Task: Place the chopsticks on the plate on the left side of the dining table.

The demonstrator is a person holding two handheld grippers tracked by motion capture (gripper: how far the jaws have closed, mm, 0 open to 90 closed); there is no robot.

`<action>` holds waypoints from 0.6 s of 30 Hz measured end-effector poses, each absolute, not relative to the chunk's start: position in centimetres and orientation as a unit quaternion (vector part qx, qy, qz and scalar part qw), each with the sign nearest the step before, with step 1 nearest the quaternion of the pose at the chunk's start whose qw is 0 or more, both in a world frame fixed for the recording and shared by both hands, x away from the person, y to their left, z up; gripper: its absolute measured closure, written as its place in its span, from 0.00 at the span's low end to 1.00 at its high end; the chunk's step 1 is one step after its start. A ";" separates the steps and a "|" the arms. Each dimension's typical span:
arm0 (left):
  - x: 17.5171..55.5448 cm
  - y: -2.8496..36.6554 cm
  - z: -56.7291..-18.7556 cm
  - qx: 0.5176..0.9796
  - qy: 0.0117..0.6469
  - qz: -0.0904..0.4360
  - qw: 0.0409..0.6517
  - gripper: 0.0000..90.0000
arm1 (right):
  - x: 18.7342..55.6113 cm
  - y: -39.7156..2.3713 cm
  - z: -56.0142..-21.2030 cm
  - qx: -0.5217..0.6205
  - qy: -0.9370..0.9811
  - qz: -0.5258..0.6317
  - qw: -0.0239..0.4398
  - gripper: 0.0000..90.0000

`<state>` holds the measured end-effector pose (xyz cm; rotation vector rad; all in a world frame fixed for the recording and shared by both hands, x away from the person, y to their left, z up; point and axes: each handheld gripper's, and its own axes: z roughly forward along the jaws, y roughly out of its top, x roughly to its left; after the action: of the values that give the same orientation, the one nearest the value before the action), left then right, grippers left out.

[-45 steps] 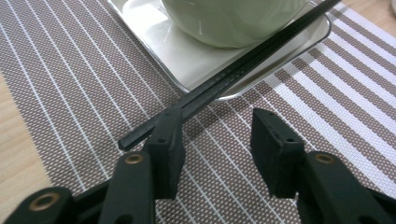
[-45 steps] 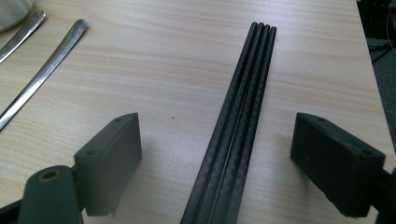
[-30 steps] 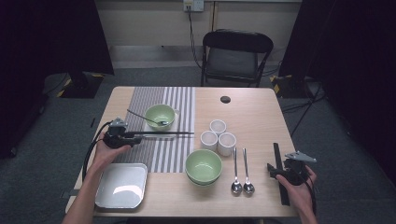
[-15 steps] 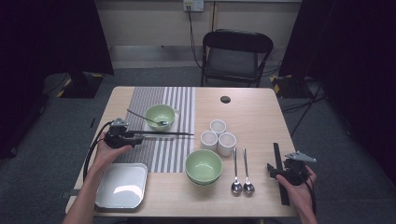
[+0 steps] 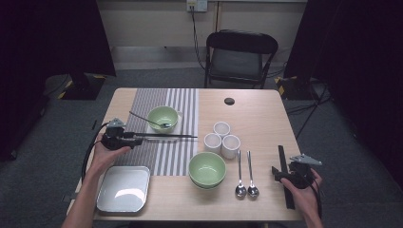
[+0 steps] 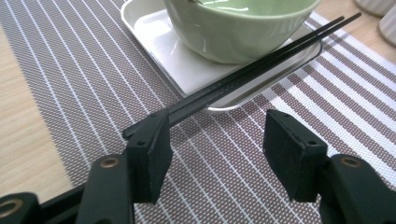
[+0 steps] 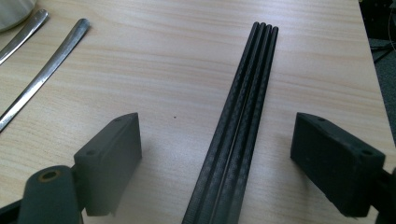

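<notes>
A pair of black chopsticks (image 5: 166, 136) lies across the striped mat (image 5: 164, 156), leaning on the rim of a small white plate (image 6: 159, 42) that carries a green bowl (image 5: 162, 118) with a spoon (image 5: 142, 118) in it. My left gripper (image 5: 137, 137) (image 6: 215, 140) sits at their near end; its jaws have just been opening and stand open, with the chopstick ends beside the left jaw and no pad pressing on them. At the table's right front, my right gripper (image 5: 284, 168) (image 7: 215, 144) is open astride a bundle of black chopsticks (image 7: 247, 93) lying flat on the wood.
A larger green bowl (image 5: 206, 168) sits front centre, three white cups (image 5: 222, 137) behind it and two spoons (image 5: 244, 175) to its right. A white tray (image 5: 124, 188) lies at the front left. A small black disc (image 5: 229, 101) and a chair (image 5: 241, 57) are at the far side.
</notes>
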<state>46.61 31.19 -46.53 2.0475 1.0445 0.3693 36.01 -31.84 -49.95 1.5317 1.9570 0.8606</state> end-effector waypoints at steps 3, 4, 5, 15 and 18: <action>46.5 31.5 -46.0 0.813 0.406 0.149 0.389 0.44 | 36.0 -31.8 -50.0 0.563 0.720 0.317 0.253 0.17; 46.5 31.6 -45.9 0.814 0.403 0.155 0.388 0.42 | 36.0 -31.8 -50.0 0.563 0.720 0.317 0.253 0.17; 46.4 31.7 -45.7 0.810 0.404 0.154 0.395 0.42 | 36.0 -31.8 -50.0 0.563 0.720 0.317 0.253 0.17; 47.0 33.0 -47.0 0.797 0.445 0.138 0.383 0.21 | 36.0 -31.9 -49.9 0.562 0.721 0.317 0.252 0.17; 47.2 32.9 -47.6 0.800 0.447 0.137 0.376 0.19 | 36.0 -31.9 -49.9 0.562 0.721 0.317 0.252 0.17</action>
<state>47.16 32.94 -47.58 2.0468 1.1440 0.3511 36.01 -31.85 -49.95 1.5289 1.9612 0.8627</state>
